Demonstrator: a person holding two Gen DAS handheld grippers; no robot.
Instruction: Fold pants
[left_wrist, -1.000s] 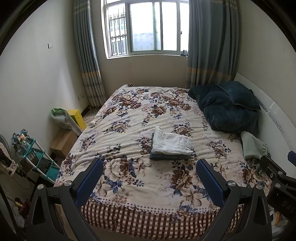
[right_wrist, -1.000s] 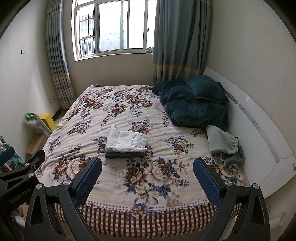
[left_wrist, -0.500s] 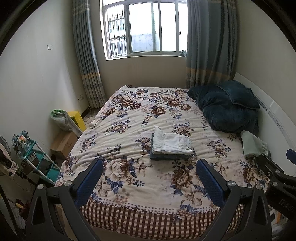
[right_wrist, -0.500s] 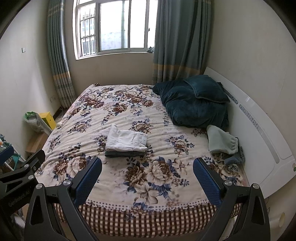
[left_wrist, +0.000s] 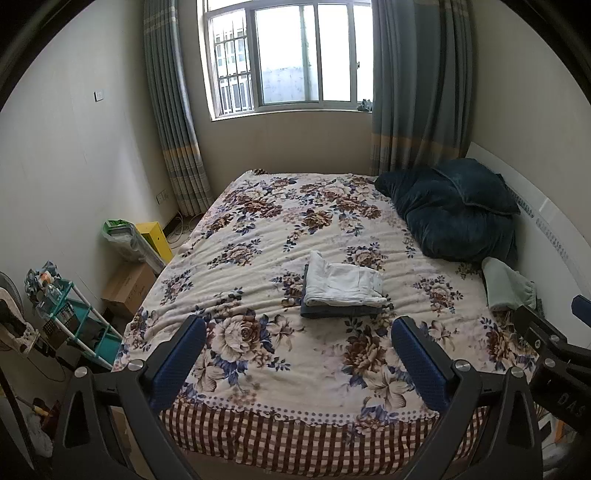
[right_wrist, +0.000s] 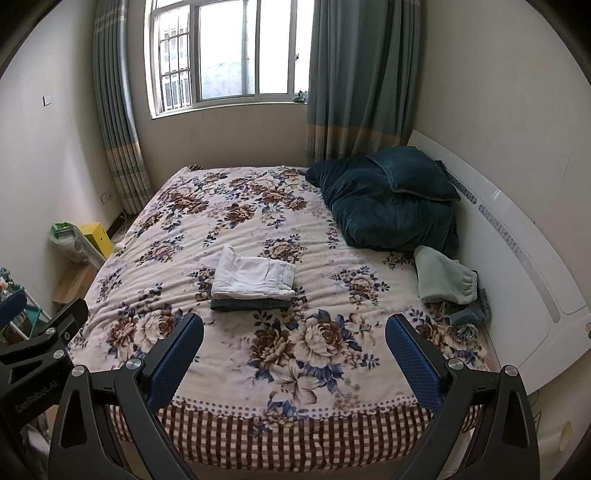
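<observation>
The left gripper (left_wrist: 298, 360) and the right gripper (right_wrist: 294, 356) both hang above the near edge of the bed (right_wrist: 258, 435), jaws spread wide and holding nothing. Well beyond them, mid-bed, white pants (right_wrist: 255, 277) lie folded on a dark folded pair (right_wrist: 249, 304). At the right, by the headboard, a pale green garment (right_wrist: 441, 277) lies crumpled on denim (right_wrist: 469, 314). These look soft, light and limp; a pinch at the waistband or a cuff hem would likely carry them best.
</observation>
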